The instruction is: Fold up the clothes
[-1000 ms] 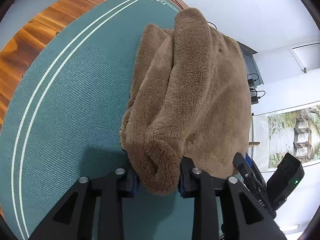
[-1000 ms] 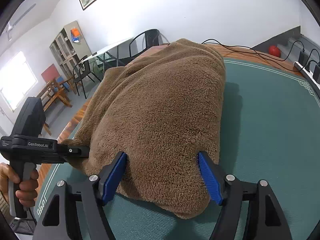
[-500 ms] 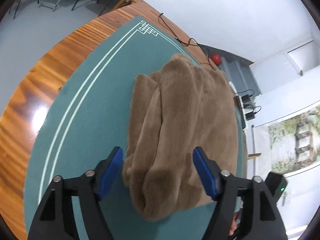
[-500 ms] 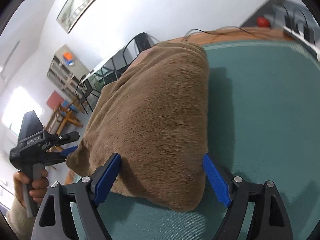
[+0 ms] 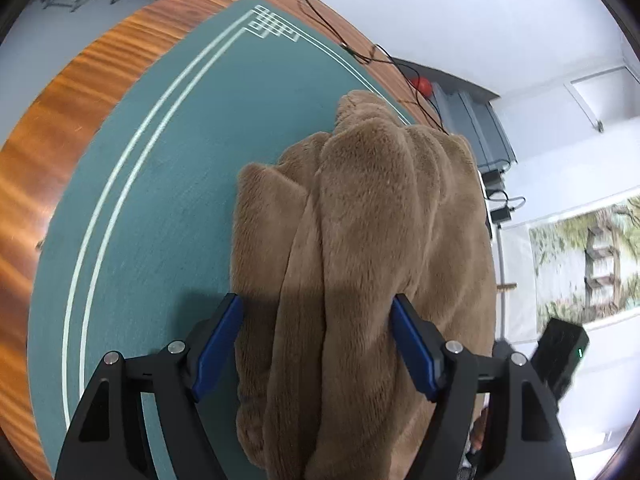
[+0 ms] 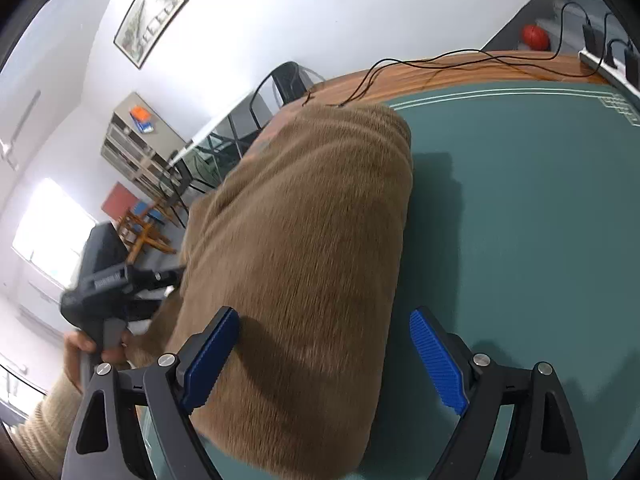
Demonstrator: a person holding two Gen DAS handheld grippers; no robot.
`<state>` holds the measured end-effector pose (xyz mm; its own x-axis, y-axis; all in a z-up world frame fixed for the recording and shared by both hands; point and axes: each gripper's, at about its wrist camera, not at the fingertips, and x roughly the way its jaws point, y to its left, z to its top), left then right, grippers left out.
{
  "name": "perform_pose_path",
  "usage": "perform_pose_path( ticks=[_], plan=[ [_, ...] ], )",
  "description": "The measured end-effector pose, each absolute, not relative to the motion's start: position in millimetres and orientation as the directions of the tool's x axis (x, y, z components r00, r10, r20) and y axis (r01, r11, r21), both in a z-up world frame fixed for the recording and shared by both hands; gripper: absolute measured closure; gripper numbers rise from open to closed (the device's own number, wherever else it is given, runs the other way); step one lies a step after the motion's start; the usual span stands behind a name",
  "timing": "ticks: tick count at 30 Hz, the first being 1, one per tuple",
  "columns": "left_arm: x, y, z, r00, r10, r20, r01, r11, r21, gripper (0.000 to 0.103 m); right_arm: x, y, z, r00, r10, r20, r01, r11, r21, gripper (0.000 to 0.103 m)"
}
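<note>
Jaws of both grippers gape wide, empty, above the folded brown fleece (image 5: 372, 264).

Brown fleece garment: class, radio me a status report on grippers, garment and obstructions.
Left gripper open, right gripper open, both straddling it. Brown fleece garment bundled on green mat, ungripped. Black cable behind, clear of it.

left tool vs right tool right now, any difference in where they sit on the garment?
The left tool straddles the brown fleece garment, with pile under both its pads; the right tool sits at the garment's right edge, its right pad over bare green mat. The left tool faces lengthwise ridges, the right tool a smoother face. Both are open and grip nothing.
</note>
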<state>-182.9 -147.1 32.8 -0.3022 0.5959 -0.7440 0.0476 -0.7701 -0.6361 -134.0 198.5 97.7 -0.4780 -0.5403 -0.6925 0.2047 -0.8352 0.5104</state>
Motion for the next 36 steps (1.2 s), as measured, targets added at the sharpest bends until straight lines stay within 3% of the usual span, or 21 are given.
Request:
perform_pose_path(
  ticks=[5, 8, 27, 36],
  plan=[
    [-195, -150, 18, -0.254, 0.627, -0.737, 0.034, -0.756, -0.654, 0.020, -160, 208, 78, -0.421, -0.598, -0.683, 0.163, -0.790, 0.591, 0.012],
    [-195, -153, 13, -0.250, 0.655, -0.713, 0.033, -0.731, -0.682, 0.016, -170, 204, 70, -0.393, -0.619, -0.680, 0.158, -0.774, 0.614, 0.003],
    [-210, -156, -5, -0.196, 0.835, -0.514, -0.034, -0.530, -0.847, 0.015, -194, 196, 31, -0.247, -0.780, -0.576, 0.155, -0.618, 0.771, 0.001],
    [-207, -152, 0, -0.128, 0.846, -0.518, -0.108, -0.531, -0.840, 0.015, -201, 191, 28, -0.215, -0.798, -0.562, 0.190, -0.599, 0.778, 0.001]
  ],
)
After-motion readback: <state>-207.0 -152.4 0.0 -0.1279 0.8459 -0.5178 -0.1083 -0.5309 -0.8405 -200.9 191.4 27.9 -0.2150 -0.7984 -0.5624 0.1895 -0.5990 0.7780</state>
